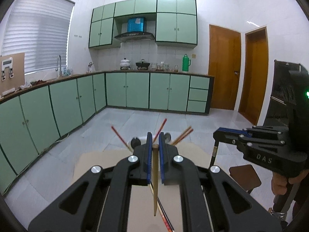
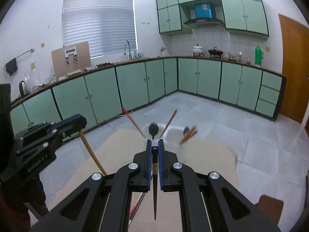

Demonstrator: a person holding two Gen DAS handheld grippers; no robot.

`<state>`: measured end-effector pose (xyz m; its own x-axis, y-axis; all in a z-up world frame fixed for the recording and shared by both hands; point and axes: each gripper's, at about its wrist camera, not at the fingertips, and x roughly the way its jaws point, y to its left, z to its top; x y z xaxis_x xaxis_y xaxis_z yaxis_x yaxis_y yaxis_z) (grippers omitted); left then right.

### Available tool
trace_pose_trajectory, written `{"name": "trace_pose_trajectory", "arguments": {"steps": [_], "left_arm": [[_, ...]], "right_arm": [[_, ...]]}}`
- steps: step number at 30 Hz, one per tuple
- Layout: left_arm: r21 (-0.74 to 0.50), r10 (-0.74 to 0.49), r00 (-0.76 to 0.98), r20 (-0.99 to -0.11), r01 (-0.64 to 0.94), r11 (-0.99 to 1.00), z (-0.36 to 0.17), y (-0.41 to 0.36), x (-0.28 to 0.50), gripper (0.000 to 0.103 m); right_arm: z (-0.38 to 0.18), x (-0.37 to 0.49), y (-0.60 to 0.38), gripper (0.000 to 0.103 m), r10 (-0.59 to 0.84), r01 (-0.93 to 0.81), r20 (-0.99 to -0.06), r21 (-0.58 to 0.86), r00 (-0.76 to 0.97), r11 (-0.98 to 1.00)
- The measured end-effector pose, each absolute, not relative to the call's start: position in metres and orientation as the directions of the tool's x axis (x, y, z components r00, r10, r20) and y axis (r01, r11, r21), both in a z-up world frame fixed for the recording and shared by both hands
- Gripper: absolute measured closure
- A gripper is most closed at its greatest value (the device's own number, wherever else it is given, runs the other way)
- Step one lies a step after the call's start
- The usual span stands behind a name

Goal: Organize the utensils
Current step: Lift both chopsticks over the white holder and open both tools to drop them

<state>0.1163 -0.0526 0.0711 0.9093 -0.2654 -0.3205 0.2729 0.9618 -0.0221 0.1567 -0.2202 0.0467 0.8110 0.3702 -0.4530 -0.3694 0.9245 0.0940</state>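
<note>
My left gripper [image 1: 154,142] is shut on a light wooden chopstick [image 1: 155,181] that hangs point down between its blue pads. It also shows in the right wrist view [image 2: 77,122], chopstick [image 2: 90,150] hanging from it. My right gripper [image 2: 154,145] is shut on a dark chopstick [image 2: 154,191], point down; it shows in the left wrist view [image 1: 218,133] at the right. Ahead, over the tan table [image 2: 208,160], red and orange chopsticks [image 2: 170,120] and a dark round-ended utensil [image 2: 153,129] stand in a white holder [image 2: 174,133]. More chopsticks [image 1: 164,216] lie on the table below.
A brown stool [image 1: 244,176] stands at the right of the table. Green cabinets [image 1: 135,90] and a counter run along the far walls. Wooden doors [image 1: 225,67] are at the right. Grey tiled floor [image 1: 119,121] lies beyond the table.
</note>
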Motion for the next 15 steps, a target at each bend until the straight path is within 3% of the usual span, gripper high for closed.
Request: {"name": "trace_pose_trajectory", "arguments": {"steps": [15], "left_arm": [[0.016,-0.25,0.944,-0.217,0.259,0.966,0.128,-0.072,0.2,0.097]], "right_arm": [[0.126,0.234,-0.223,0.097,0.32,-0.318,-0.315,0.058,0.894,0.946]]}}
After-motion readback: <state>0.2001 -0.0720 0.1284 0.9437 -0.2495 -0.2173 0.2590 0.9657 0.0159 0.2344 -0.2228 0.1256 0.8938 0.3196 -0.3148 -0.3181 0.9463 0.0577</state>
